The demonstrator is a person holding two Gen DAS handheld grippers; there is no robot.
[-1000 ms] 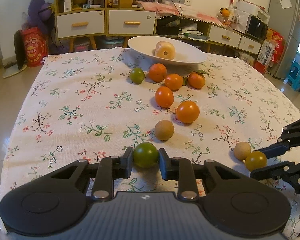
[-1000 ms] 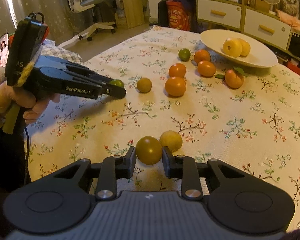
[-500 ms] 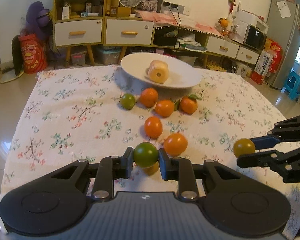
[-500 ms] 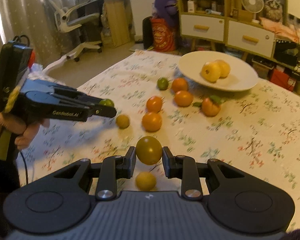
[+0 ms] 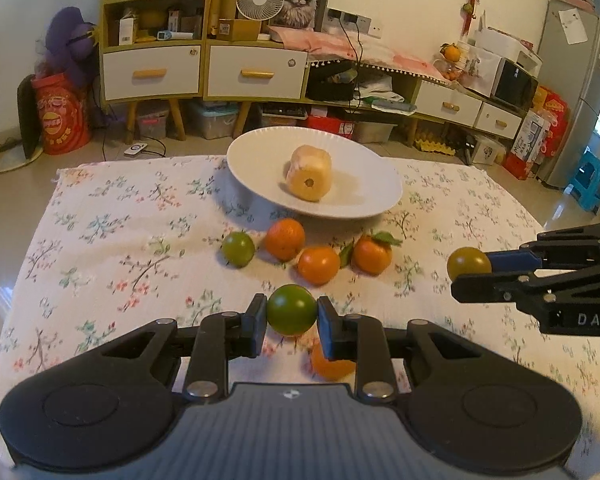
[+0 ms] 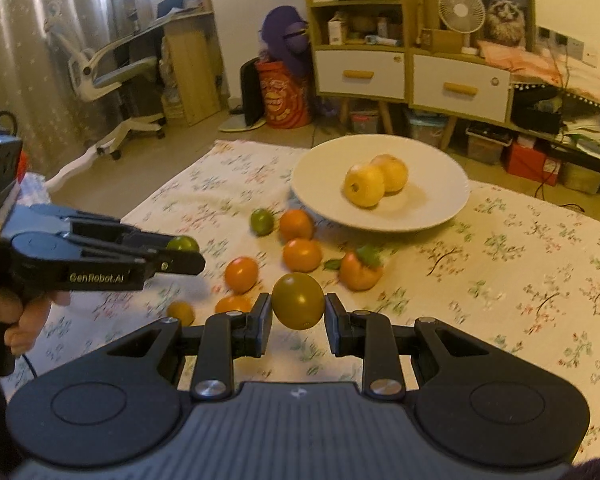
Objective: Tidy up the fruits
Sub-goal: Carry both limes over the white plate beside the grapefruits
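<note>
Fruits: two apples [image 6: 374,182] from right wrist, one visible from left

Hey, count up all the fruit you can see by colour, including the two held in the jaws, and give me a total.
Orange fruit: 5
Green fruit: 2
Olive fruit: 1
Yellow fruit: 2
Tan fruit: 1
Total: 11

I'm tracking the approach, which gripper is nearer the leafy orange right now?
Probably the right gripper: it flanks the leafy orange, while the left gripper sits nearer the camera.
</note>
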